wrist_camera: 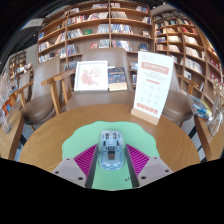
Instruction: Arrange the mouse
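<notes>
A light blue translucent mouse (111,150) lies lengthwise between my two fingers, over a green mat (84,139) on a round wooden table (45,145). My gripper (111,162) is closed onto the mouse, and both pink pads (87,160) press against its sides. The mouse's rear end is hidden low between the fingers. I cannot tell if the mouse is touching the mat or held just above it.
Beyond the mat, a white and orange sign (152,87) stands at the table's far right. A display book (91,76) and a smaller one (117,78) stand at the far edge. Wooden chairs (58,88) and tall bookshelves (100,25) surround the table.
</notes>
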The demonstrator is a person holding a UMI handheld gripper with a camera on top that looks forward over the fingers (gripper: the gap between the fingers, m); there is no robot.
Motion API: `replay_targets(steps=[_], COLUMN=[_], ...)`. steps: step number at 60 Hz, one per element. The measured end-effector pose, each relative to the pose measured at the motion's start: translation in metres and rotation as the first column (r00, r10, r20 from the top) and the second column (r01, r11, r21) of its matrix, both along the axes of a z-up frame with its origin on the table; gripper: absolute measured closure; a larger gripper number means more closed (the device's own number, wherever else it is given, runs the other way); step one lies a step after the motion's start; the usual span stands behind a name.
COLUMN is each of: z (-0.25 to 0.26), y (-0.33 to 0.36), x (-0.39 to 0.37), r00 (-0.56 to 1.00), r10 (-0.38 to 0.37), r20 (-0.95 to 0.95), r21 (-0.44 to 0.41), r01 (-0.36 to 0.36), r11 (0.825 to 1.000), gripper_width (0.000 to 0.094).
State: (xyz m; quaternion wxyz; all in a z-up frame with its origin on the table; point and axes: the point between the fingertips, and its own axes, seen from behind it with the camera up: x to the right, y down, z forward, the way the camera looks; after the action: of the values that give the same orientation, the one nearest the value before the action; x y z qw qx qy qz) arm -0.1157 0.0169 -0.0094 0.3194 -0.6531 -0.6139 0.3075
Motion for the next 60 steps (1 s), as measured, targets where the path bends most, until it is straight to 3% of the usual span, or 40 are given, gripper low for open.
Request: replay_targets(steps=[6,18,34,53,60], z=[0.007,0.070,0.132,0.119,0.110], y=[0.008,0.001,-0.002,-0.025,-0.026], x=[0.007,0.060,0.204,0.303,0.319], r00=[0.999,0.999,0.993,0.995,0.996], r10=[-0.035,-0.016,-0.012,-0.016,-0.009], r20=[0.023,-0.045,-0.117,-0.100,-0.084], r21=[0.029,0.012,0.121,0.067,0.087], r01=[0.034,0.016,0.026,0.023,0.016], r11=[0.999,1.000,0.992,0.997,0.996], gripper_width=[0.0179,0.0087,0.0086,0.0089,0.0085])
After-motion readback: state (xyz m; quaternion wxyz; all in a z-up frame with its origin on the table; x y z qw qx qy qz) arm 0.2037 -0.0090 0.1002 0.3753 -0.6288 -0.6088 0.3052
